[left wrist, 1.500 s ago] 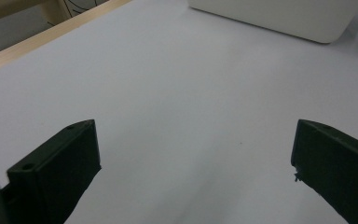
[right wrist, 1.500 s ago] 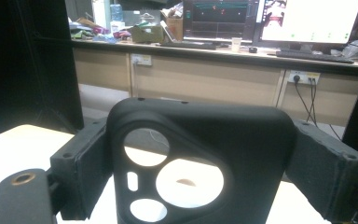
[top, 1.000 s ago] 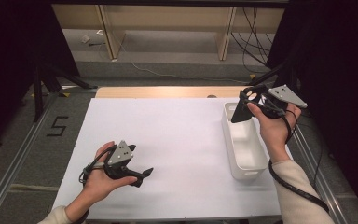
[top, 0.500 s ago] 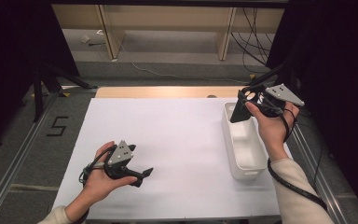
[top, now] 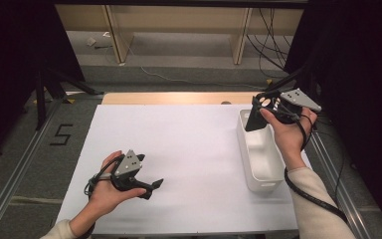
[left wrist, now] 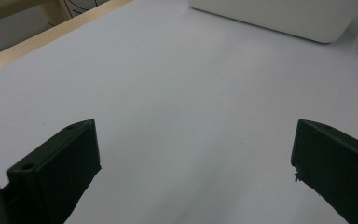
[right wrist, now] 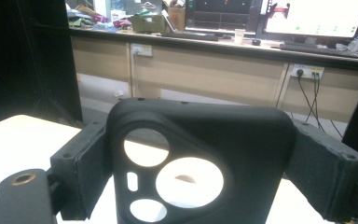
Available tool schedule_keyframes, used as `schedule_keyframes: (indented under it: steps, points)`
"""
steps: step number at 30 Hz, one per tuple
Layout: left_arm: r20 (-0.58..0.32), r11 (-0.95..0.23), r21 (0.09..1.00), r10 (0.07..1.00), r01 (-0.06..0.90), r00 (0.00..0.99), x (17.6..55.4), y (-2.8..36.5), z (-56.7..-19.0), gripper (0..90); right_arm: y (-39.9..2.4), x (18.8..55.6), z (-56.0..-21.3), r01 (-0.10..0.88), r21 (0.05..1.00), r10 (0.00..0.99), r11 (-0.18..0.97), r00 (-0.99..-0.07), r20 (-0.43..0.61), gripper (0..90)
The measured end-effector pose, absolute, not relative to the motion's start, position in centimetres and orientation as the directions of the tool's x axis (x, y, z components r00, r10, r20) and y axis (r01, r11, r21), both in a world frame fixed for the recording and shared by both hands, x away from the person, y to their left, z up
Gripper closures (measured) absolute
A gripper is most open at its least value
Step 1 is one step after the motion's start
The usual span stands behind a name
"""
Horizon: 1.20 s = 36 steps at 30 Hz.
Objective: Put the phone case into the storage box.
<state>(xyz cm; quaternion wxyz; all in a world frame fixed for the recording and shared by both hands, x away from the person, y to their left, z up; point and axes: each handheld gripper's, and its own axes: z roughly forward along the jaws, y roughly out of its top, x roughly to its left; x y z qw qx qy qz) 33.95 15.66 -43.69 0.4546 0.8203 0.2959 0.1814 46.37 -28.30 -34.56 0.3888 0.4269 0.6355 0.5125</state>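
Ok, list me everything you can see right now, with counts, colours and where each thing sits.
Phone case: one, black, with camera cut-outs, clamped between the right tool's jaws, held above the far end of the bin.
Bin: one, white, long and open-topped, at the right side of the mat; its inside looks bare.
Mat: one, white, covering most of the table.
Table edge: one wooden strip, showing beyond the mat's far side.
Floor marking "5": one, black, left of the table.
Left tool: one, black with a grey plate, jaws apart and holding nothing, low over the mat near left.
Right tool: one, black with a grey plate, raised at far right.
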Motion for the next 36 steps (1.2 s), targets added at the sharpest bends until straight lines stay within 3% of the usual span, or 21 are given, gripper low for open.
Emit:
schedule_keyframes:
  steps: [36]
  points:
    - [0.028,-0.409,0.855,0.65,0.319,0.759,34.0,15.6,-43.7,0.7,-28.2,48.2,-35.2,0.168,0.979,0.944,0.119,-0.325,-0.059,15.4]
